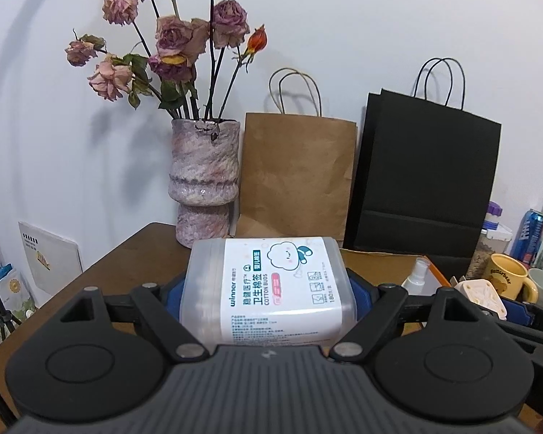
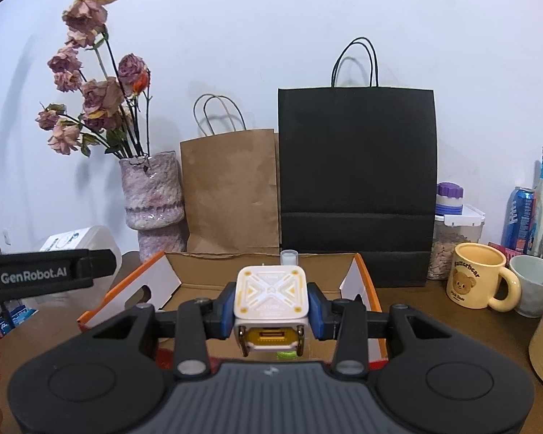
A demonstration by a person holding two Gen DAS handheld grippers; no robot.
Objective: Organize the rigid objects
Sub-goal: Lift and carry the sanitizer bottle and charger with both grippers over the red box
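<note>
The left claw (image 1: pixel 269 298) is clamped across the sides of a cotton bud box (image 1: pixel 268 285), which is carried clear of the tabletop (image 1: pixel 126 253) with its label facing up. The right claw (image 2: pixel 271 313) is clamped on a small white and yellow charger (image 2: pixel 271 300), its metal prongs pointing back toward the camera. An open cardboard box (image 2: pixel 264 271) with orange-edged flaps lies just ahead of the right claw, and a small clear spray bottle (image 2: pixel 289 256) already stands inside it.

Judged from this layout, the step in hand is the carrying of both items to the cardboard box for placement.

1. Both grips are to be kept firm until each item is fully over the open box.
2. The flaps are to be cleared on approach, as a raised flap could be caught by a claw.
3. The charger should be lowered beside the spray bottle, not onto it, to avoid tipping it.
4. The cotton bud box is wide and should be set down flat on the box floor before release.
5. One item at a time should be released, so that the two claws do not collide.

Legible writing:
- Cotton bud box: "winner", "COTTON BUDS", with Chinese text.
- Left tool, seen from the right wrist view: "GenRobot.AI".
- Yellow mug (image 2: pixel 479 276): a bear picture; the lettering is only partly readable.
</note>
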